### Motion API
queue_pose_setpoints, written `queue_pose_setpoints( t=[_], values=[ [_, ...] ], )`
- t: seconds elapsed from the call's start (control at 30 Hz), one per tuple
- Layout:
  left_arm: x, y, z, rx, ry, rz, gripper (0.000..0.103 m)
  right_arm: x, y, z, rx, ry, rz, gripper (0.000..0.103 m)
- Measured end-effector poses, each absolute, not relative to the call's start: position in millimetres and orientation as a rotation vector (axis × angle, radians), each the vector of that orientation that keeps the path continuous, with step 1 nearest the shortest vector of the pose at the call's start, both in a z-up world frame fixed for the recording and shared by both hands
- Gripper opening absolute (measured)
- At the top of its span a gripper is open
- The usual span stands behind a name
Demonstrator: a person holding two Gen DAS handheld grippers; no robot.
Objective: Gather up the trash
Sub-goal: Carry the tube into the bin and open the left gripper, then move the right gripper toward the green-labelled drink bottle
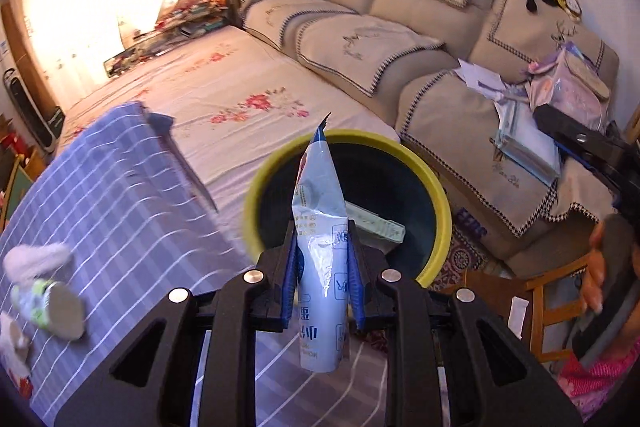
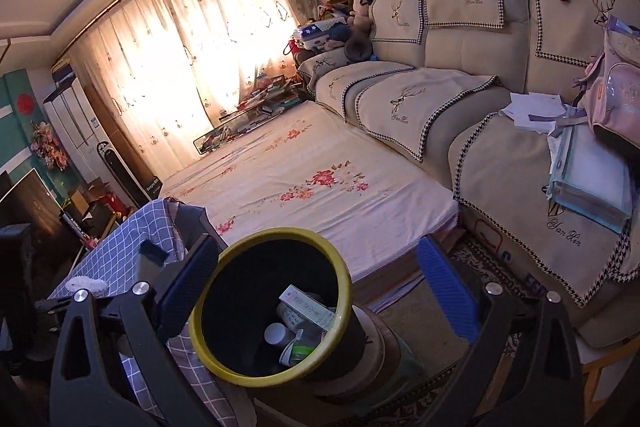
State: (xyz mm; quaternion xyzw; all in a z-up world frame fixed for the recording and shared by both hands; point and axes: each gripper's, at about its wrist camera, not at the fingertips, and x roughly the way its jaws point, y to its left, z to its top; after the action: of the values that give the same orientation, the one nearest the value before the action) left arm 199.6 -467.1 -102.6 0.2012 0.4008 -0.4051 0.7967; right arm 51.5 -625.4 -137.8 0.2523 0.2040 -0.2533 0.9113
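Note:
My left gripper [image 1: 325, 259] is shut on a crumpled white-and-blue plastic packet [image 1: 322, 211], which stands upright between the blue pads just in front of a black bin with a yellow rim [image 1: 436, 195]. My right gripper [image 2: 316, 281] is open wide, its fingers either side of the bin [image 2: 276, 235] in view, with nothing between them. Inside the bin lie a pale box [image 2: 308, 309] and cups. On the blue checked tablecloth [image 1: 100, 207] remain a white tissue [image 1: 36, 259], a small tipped-over cup [image 1: 48, 303] and a white scrap [image 1: 14, 343].
A mattress with a floral sheet [image 2: 312, 187] lies behind the bin, and a beige sofa [image 2: 460, 47] with papers and a pink backpack [image 2: 612, 107] runs along the right. A wooden chair [image 1: 540, 307] and a person's hand [image 1: 596, 283] are at right.

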Motion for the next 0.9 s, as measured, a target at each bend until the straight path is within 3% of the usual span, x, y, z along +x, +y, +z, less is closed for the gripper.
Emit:
queue_pose_setpoints(
  t=[0.17,0.3,0.4,0.47,0.57,0.73,0.9],
  values=[
    [222.2,-518.3,-133.0,0.46,0.931,-0.842,0.03,49.9,-629.5,-136.6,0.516,0.432,-0.526,0.095],
    [239.3,-532.3,-153.7,0.465,0.949,-0.809,0.066,48.5,-630.3,-137.7,0.52,0.439,-0.531,0.095],
    [247.9,-520.9,-156.6,0.442,0.956,-0.795,0.07,50.1,-628.4,-137.6,0.516,0.444,-0.523,0.095],
    [249.0,-499.2,-147.8,0.408,0.944,-0.806,0.08,52.1,-625.9,-136.3,0.51,0.448,-0.52,0.095],
    [241.7,-458.1,-123.5,0.356,0.863,-0.781,0.081,56.3,-620.5,-134.5,0.515,0.448,-0.508,0.095],
    [226.2,-354.1,-74.4,0.238,0.675,-0.67,0.091,76.4,-596.5,-128.2,0.486,0.466,-0.453,0.095],
    [233.7,-235.9,-53.4,0.131,0.611,-0.46,0.093,111.9,-550.6,-120.6,0.436,0.496,-0.329,0.095]
  ],
)
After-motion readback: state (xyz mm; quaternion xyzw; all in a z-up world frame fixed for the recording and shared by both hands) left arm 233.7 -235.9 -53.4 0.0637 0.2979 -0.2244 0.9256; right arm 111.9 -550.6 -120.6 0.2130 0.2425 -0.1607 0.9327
